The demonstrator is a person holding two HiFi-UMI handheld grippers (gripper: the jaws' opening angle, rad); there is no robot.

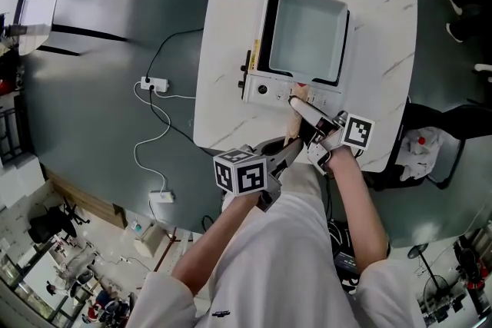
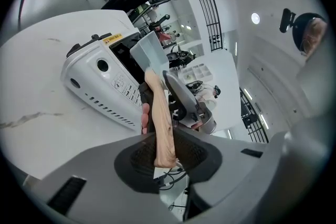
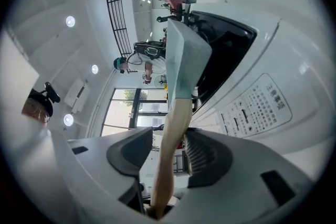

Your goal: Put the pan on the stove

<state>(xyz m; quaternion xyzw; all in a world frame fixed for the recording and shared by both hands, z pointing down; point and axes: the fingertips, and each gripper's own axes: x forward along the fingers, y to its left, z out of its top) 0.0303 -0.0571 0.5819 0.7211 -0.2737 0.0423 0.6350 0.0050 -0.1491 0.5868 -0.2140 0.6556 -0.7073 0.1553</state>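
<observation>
The pan is square, deep and pale grey, empty inside, with a light wooden handle. It sits upright on the black top of the stove, covering nearly all of it — only thin black strips show at its left and right sides. The handle reaches out past the stove's white control panel. The stove is a white boxy unit standing on the marble-patterned bench.

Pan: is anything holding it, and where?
Left claw clamps the wooden handle at its end; right claw stands open around it, nearer the square pan.
</observation>
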